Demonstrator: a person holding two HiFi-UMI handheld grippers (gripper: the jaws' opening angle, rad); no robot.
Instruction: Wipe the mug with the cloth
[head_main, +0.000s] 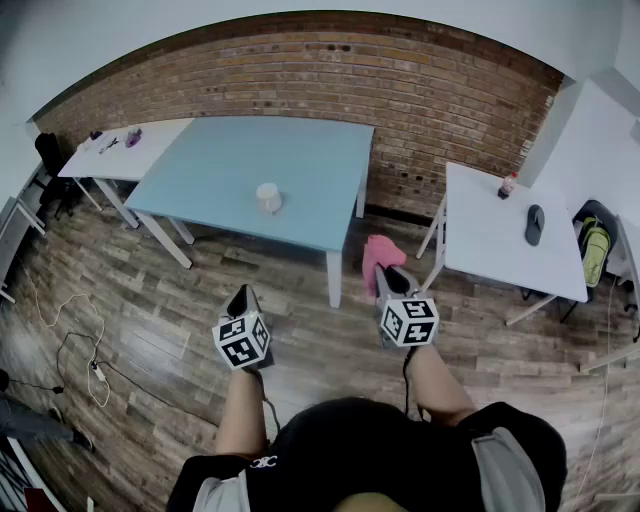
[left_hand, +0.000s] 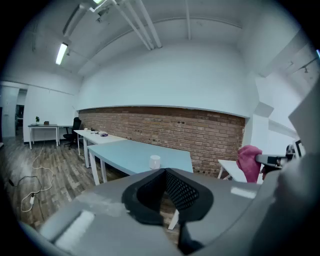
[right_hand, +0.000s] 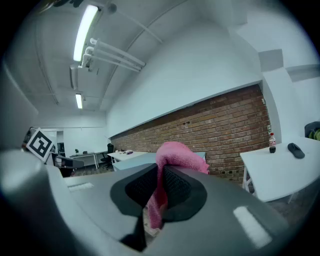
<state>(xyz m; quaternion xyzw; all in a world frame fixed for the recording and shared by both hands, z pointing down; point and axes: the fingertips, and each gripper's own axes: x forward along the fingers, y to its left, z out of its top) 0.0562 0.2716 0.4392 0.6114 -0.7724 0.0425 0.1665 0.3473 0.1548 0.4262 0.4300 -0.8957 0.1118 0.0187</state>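
Note:
A white mug (head_main: 268, 197) stands alone on the light blue table (head_main: 220, 170); the left gripper view has the mug (left_hand: 155, 162) far ahead. My right gripper (head_main: 388, 278) is shut on a pink cloth (head_main: 378, 253), held in the air over the floor off the table's near right corner. The cloth (right_hand: 176, 156) bunches above the jaws and hangs down between them in the right gripper view. My left gripper (head_main: 240, 301) is shut with nothing in it, over the floor well short of the table. In its own view my left gripper (left_hand: 163, 192) shows the pads together.
A white table (head_main: 505, 235) at the right carries a small bottle (head_main: 508, 185) and a dark oblong object (head_main: 535, 224). Another white table (head_main: 125, 150) with small items stands at the far left. A brick wall (head_main: 420, 100) runs behind. Cables (head_main: 70, 350) lie on the wood floor.

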